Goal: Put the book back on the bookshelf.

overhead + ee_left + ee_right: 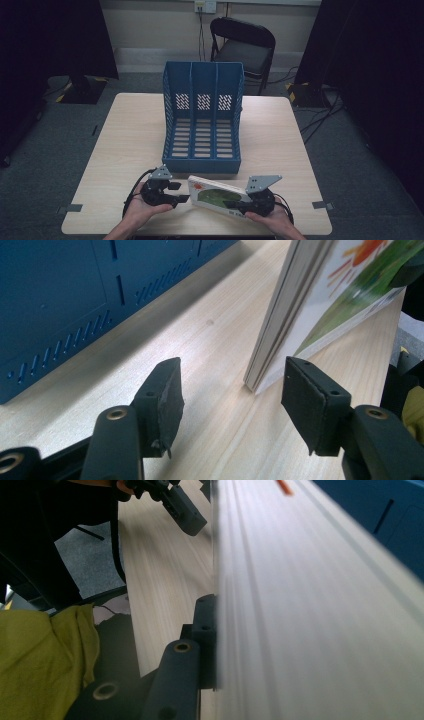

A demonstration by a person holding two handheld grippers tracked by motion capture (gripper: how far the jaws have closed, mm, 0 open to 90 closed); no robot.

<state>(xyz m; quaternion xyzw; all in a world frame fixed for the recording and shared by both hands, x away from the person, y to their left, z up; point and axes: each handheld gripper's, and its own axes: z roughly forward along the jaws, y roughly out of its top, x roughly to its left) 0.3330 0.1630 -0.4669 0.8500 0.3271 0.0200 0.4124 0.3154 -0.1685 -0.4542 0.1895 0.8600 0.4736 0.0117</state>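
A thin white book with a green and orange cover stands tilted on edge near the table's front edge. My right gripper is shut on its right end. In the right gripper view one black pad presses flat against the book, and the other jaw is hidden behind it. My left gripper is open just left of the book. In the left gripper view its jaws stand apart, with the book's lower corner just beyond them, untouched, low over the table.
A blue three-slot file rack stands in the middle of the wooden table, right behind the book; its front wall is close to my left gripper. A black folding chair stands behind the table. Bare wood lies either side of the rack.
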